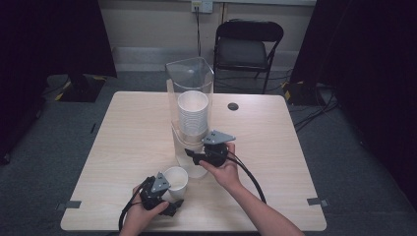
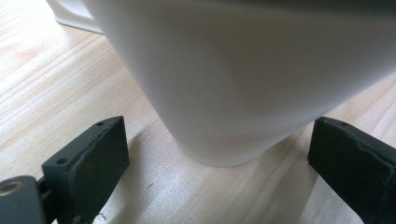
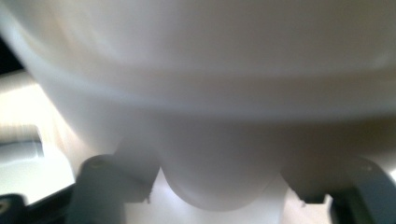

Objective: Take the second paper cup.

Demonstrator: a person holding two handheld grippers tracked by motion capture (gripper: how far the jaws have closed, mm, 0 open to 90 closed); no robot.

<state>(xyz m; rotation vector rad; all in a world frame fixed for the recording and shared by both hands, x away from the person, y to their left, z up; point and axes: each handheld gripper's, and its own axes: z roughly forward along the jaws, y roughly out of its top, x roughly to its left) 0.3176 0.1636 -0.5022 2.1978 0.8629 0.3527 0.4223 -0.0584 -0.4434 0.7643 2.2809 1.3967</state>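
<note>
black folding chair (image 1: 248, 46) — wall socket (image 1: 201, 6), cable (image 1: 198, 34)

Both forearms come in from the near edge of the table, each hand wrapped around a black two-jaw gripper with a cable trailing back from it. The left gripper (image 1: 169, 196) sits low by the near edge, held level, its jaws standing apart with clear gaps on both sides of what lies between them. The right gripper (image 1: 193, 156) is reached farther forward, pointing left, its grey three-cornered plate on top and its jaws closed in tight.
</note>
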